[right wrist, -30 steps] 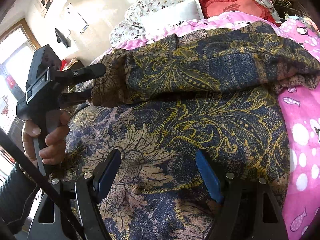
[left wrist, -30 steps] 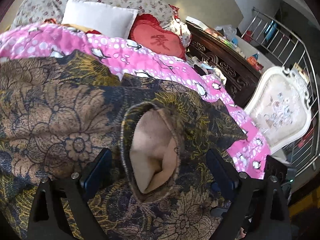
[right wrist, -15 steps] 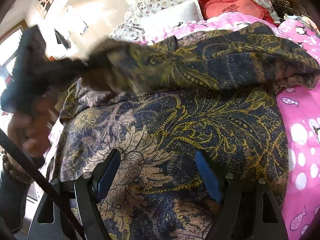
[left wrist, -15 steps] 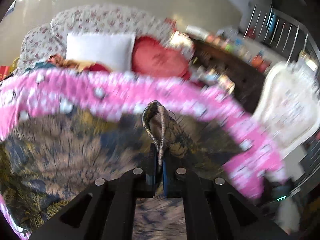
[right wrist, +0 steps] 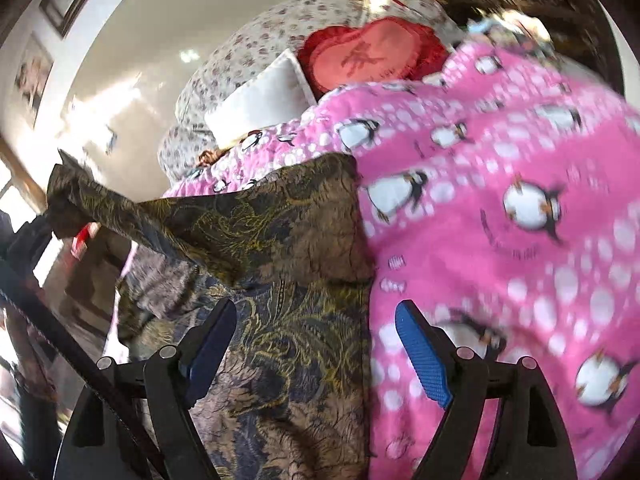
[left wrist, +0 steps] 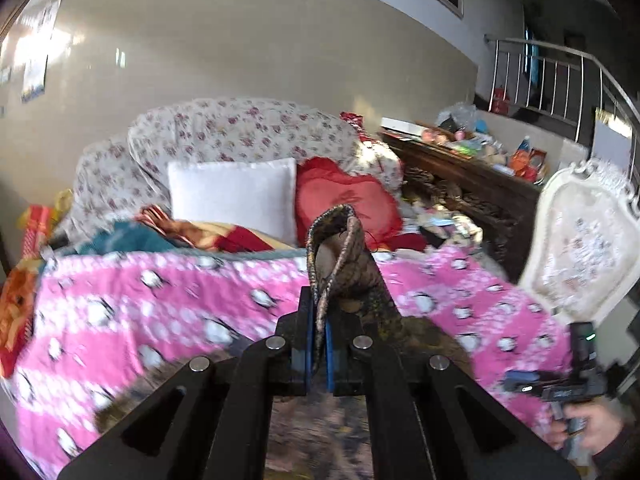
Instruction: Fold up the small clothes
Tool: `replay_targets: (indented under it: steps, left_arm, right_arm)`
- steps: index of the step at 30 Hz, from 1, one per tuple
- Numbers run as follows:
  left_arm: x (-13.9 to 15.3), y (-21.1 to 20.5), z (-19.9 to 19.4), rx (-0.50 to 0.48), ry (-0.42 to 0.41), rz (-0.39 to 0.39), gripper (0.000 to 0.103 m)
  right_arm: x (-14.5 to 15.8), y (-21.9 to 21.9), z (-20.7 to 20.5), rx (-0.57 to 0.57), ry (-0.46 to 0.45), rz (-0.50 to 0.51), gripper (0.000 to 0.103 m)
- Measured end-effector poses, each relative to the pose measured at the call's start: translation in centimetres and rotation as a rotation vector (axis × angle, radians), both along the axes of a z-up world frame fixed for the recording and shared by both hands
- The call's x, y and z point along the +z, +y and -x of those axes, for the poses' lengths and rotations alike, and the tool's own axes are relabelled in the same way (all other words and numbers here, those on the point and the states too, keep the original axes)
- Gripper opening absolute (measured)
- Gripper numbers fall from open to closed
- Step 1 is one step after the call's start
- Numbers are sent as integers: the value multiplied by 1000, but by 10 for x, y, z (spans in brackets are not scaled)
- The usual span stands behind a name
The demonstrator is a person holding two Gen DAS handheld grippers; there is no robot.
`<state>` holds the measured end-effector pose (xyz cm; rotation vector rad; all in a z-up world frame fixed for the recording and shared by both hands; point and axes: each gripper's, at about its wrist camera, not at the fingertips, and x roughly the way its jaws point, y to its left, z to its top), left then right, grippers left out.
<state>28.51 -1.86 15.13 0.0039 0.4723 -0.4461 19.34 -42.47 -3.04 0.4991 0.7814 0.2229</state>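
Your left gripper (left wrist: pixel 317 354) is clenched on the cuff (left wrist: pixel 336 248) of the patterned garment (right wrist: pixel 288 288); the blue pads pinch the cuff edge, which stands upright above the jaws with its pale lining showing; the sleeve (right wrist: pixel 132 216) stretches taut up and to the left in the right wrist view. Your right gripper (right wrist: pixel 316 344) is released and its jaws are opening; the garment's right edge lies between the fingers, and the pads do not press on it. The garment's body rests on the pink penguin blanket (right wrist: pixel 500 208), nearest you; the blanket extends to the right and far side. A white pillow (left wrist: pixel 232 196) and a red heart cushion (left wrist: pixel 344 196) lie beyond the blanket. Your right hand (left wrist: pixel 592 428) appears at the lower right of the left wrist view.
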Motion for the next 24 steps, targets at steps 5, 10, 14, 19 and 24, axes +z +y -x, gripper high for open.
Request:
replay_targets:
  steps: [5,10,14,19,24]
  left_arm:
    - [-22,27,-7,32,-46,-47,6]
    - [-94,88,-8,124,226,36,58]
    - [-134,137,12,201,380,146,62]
    - [-141,184,33,272,499,421,73]
    - [-161,172,17,278,695,607,92]
  right_arm:
    - [6,18,-10,40,-14,12,86]
    - [1,41,-6,85,-11,53,86]
    - [-8,53,1,119,8,57,86]
    - [-19,75,6,165,20,85,86]
    - [-36,100,10,219,41,91,85]
